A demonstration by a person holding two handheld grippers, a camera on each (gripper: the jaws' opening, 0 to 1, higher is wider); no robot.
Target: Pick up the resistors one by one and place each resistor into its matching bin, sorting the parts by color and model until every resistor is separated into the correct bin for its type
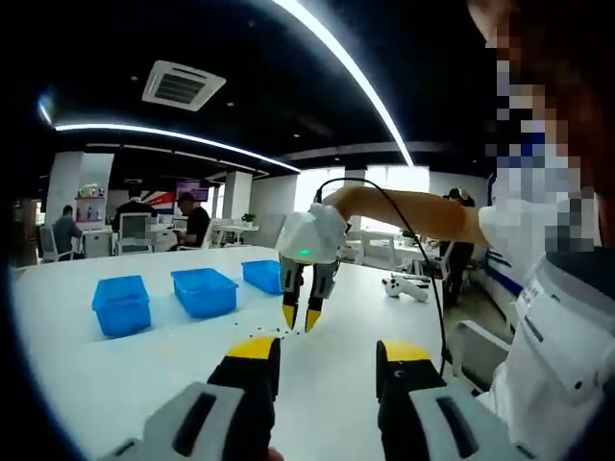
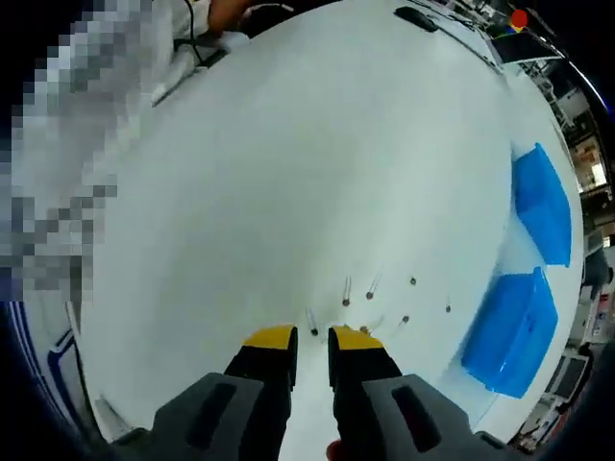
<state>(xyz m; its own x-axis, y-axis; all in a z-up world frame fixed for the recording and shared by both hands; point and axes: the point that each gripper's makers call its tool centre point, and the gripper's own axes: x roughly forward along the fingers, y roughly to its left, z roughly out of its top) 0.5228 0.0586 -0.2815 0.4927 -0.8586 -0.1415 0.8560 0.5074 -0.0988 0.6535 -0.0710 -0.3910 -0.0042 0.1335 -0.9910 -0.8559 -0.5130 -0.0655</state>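
Sorting barely begun: resistors (image 2: 370, 294) lie loose on the table (image 2: 288, 173), bins (image 1: 204, 290) look empty, right gripper (image 2: 312, 336) part-open above them, left gripper (image 1: 327, 351) released

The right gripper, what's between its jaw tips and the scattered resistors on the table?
Only bare white table, seen in the right gripper view. The right gripper hovers open by the resistors, the nearest lying just past its tips.
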